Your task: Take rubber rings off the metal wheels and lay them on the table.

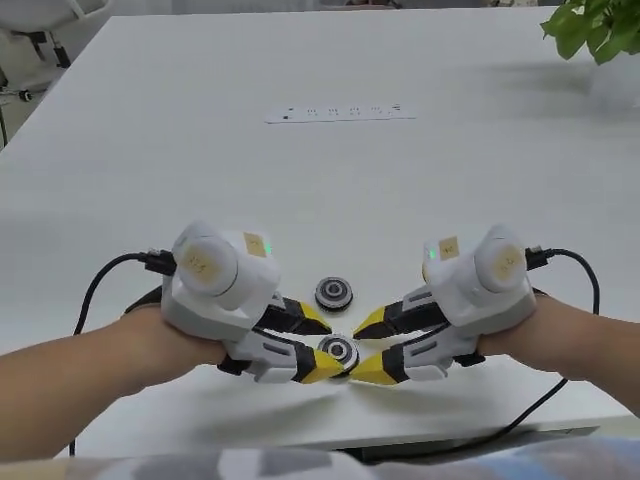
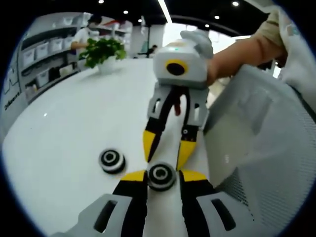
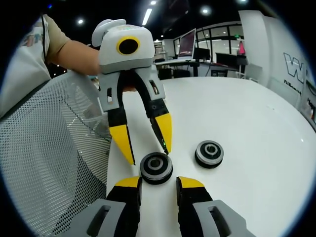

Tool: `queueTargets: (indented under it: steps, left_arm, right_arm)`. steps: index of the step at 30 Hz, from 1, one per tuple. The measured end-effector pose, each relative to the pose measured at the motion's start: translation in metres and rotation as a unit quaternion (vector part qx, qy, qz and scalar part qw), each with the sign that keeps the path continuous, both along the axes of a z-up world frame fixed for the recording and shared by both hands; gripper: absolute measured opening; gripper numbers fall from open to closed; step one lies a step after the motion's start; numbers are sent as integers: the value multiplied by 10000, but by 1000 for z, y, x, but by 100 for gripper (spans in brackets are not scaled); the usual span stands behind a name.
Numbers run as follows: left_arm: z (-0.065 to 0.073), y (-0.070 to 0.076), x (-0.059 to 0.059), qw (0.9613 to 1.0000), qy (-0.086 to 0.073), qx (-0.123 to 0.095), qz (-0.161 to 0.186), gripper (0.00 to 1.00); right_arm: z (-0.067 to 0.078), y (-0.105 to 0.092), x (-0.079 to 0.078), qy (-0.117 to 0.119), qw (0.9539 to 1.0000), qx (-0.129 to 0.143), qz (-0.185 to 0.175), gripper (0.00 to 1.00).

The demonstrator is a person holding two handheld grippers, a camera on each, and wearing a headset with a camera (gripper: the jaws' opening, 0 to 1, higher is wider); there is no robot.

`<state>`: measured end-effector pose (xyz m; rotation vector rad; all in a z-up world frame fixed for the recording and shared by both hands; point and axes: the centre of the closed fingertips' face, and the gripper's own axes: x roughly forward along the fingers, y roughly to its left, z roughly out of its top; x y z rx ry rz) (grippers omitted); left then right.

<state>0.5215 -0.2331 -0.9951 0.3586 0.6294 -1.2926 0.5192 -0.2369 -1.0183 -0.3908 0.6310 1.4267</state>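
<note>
Smooth white table (image 1: 300, 180); metal wheel (image 3: 209, 150) (shiny hub) wears matt black rubber ring (image 3: 199, 154).

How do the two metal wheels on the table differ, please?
The near wheel lies between the fingers of the left gripper and right gripper; the far wheel lies apart, untouched. The near wheel sits by the table edge; the far wheel further in. Both lie flat, dark rubber rings on.

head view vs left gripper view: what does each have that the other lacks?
Head view: a power strip and black cables. Left gripper view: a mesh chair and shelves of bins. Shared: left gripper, right gripper, the wheel between them, the second wheel, the plant, the white table.
</note>
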Motion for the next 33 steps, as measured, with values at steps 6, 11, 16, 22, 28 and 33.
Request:
queueTargets:
  steps: [6, 11, 16, 22, 28, 33]
  left_arm:
    - [-5, -2, 0, 10000, -36, 70, -4, 20]
    - [-7, -2, 1, 9999, -67, 42, 74, 16]
    - [-9, -2, 1, 9996, -258, 96, 45, 14]
    - [-8, -1, 3, 9993, -360, 50, 95, 14]
    - [-8, -1, 3, 9993, -359, -14, 128, 14]
    - [-8, -1, 4, 9992, -378, -9, 116, 14]
  right_arm:
    - [0, -1, 2, 19, 10000, 21, -61, 25]
    - [-1, -1, 2, 36, 10000, 35, -80, 25]
    - [0, 1, 1, 46, 10000, 49, -54, 24]
    - [-1, 2, -1, 61, 10000, 43, 19, 22]
    - [-1, 2, -3, 126, 9998, 121, -23, 19]
    - [-1, 2, -3, 169, 9997, 139, -59, 19]
